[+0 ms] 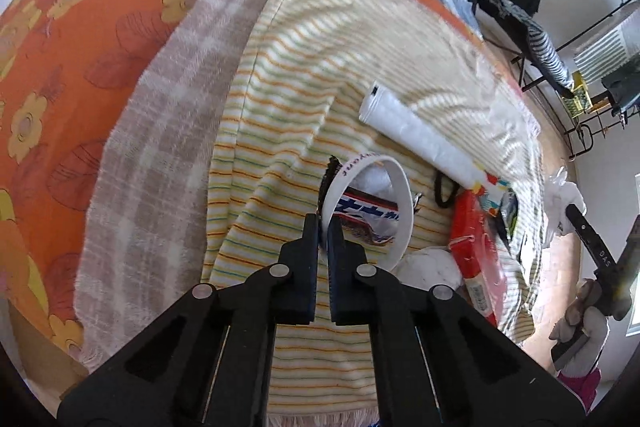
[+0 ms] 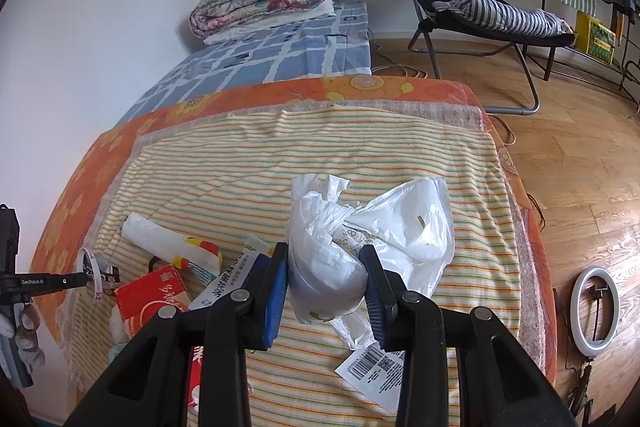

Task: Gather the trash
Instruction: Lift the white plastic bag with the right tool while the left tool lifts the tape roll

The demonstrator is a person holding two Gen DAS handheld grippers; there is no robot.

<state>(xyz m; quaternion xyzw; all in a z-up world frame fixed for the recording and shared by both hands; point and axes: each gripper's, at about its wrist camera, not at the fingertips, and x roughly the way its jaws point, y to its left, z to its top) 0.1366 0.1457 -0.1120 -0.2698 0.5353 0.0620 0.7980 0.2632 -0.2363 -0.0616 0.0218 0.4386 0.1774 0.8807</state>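
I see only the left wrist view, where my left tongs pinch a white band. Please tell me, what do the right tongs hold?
Observer: In the right wrist view, the right tongs are closed on a crumpled white plastic bag, over the striped towel.
Operator: Is there more trash near that bag, which I cannot see?
Observer: Yes. A barcode label lies flat on the towel, partly under the bag and the right tongs.
Operator: How does my band look from that side?
Observer: The white band shows as an upright loop in the left tongs, to the left of the red packet.
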